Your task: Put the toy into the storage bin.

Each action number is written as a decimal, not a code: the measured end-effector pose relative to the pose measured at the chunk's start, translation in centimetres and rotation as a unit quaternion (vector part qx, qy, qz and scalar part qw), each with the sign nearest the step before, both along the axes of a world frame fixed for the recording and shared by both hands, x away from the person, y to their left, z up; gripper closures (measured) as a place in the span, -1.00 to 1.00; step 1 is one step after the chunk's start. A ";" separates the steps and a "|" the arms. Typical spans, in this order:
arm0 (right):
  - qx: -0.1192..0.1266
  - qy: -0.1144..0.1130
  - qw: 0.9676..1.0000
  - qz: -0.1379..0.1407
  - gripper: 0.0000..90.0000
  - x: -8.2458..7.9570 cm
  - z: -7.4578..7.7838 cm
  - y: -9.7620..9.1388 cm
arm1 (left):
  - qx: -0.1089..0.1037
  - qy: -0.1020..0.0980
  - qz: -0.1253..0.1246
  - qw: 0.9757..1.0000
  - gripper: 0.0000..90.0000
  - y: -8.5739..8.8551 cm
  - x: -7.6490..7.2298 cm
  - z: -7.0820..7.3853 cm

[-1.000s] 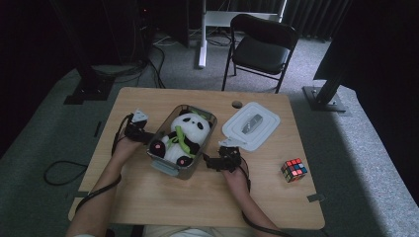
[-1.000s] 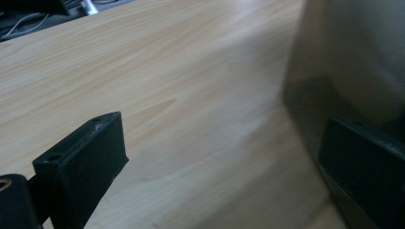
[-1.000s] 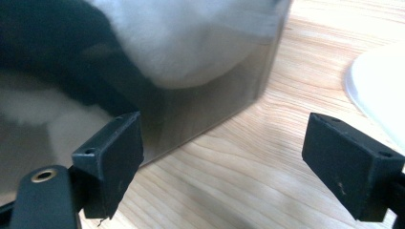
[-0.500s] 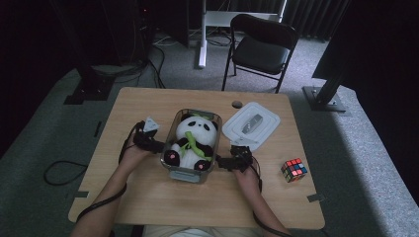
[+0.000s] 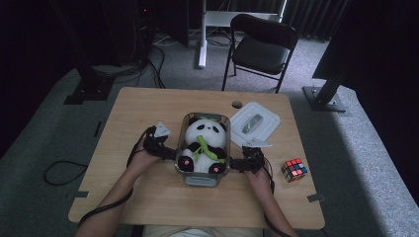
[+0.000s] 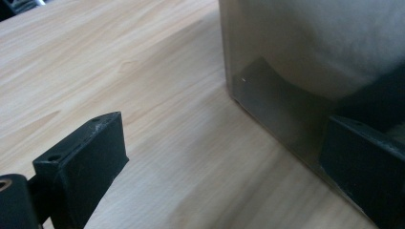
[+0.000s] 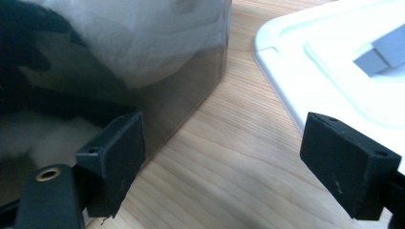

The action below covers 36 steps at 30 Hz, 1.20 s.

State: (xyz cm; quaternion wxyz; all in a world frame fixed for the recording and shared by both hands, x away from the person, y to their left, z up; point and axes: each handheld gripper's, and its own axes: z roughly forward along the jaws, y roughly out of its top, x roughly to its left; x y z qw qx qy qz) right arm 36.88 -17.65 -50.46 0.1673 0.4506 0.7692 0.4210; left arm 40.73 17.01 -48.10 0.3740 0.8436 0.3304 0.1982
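A clear plastic box [image 5: 199, 179] stands mid-table with a black and white plush panda [image 5: 203, 140] lying in it. My left gripper [image 5: 167, 151] is at the box's left side and my right gripper [image 5: 239, 163] at its right side. In the left gripper view the left gripper [image 6: 224, 167] is open, its right jaw touching the box wall [image 6: 267, 95]; bare wood lies between the jaws. In the right gripper view the right gripper [image 7: 229, 162] is open, its left jaw against the box wall [image 7: 191, 90]. The panda's white fur [image 7: 143, 38] shows through it.
A white lid [image 5: 254, 123] with a grey handle lies just right of the box, close to my right gripper's outer jaw as the white lid [image 7: 334, 62] in its view. A Rubik's cube [image 5: 293, 170] sits near the table's right edge. A black chair [image 5: 262, 49] stands beyond the table.
The box has turned from slanted to square with the table and shifted a little right. Both grippers moved in with it and now flank its sides.
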 end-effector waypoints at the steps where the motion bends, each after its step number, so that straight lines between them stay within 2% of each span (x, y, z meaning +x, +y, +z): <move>1: -0.003 0.000 1.000 -0.002 -0.66 -0.1 0.0 -0.2 | 0.000 0.000 -0.003 1.000 -0.93 -0.2 -0.1 0.0; 7: -0.007 0.003 1.000 -0.007 -0.65 -0.3 0.2 -1.1 | -0.006 0.001 -0.013 1.000 -0.93 -0.9 -0.4 -0.2; 14: -0.010 0.000 1.000 -0.003 -0.65 -0.8 0.4 -1.6 | -0.007 0.002 -0.012 1.000 -0.93 -1.2 -0.3 -0.3; 17: 0.000 -0.011 1.000 -0.002 -0.65 -1.1 1.1 -1.8 | -0.005 0.001 -0.013 1.000 -0.93 -1.2 -0.3 -0.3; 19: 0.014 -0.020 1.000 0.008 -0.65 -1.2 1.7 -2.0 | -0.001 0.003 -0.013 1.000 -0.93 -1.3 -0.5 -0.2; 22: 0.013 -0.040 0.999 0.016 -0.65 -1.7 2.7 -2.5 | -0.006 0.006 -0.015 1.000 -0.93 -1.1 -0.8 -0.1; 24: 0.021 -0.045 0.999 0.011 -0.65 -2.1 3.3 -3.1 | -0.010 0.008 -0.015 1.000 -0.93 -1.0 -1.0 -0.1; 27: 0.016 -0.058 0.998 -0.004 -0.64 -2.9 4.3 -4.4 | -0.007 0.005 -0.020 1.000 -0.93 -1.0 -1.4 0.0; 30: 0.037 -0.064 0.997 -0.007 -0.62 -3.5 5.0 -6.1 | -0.009 -0.001 -0.024 1.000 -0.93 -0.9 -1.6 0.1; 32: 0.042 -0.064 0.997 -0.014 -0.62 -3.8 5.4 -7.3 | -0.012 0.002 -0.026 1.000 -0.93 -0.8 -1.6 0.1; 34: 0.040 -0.070 0.996 -0.029 -0.63 -4.2 5.6 -8.5 | -0.014 0.004 -0.018 1.000 -0.93 -0.7 -1.6 0.0; 36: 0.038 -0.068 0.996 -0.048 -0.73 -4.5 5.8 -9.6 | -0.020 0.006 -0.020 1.000 -0.93 -0.5 -1.6 -0.1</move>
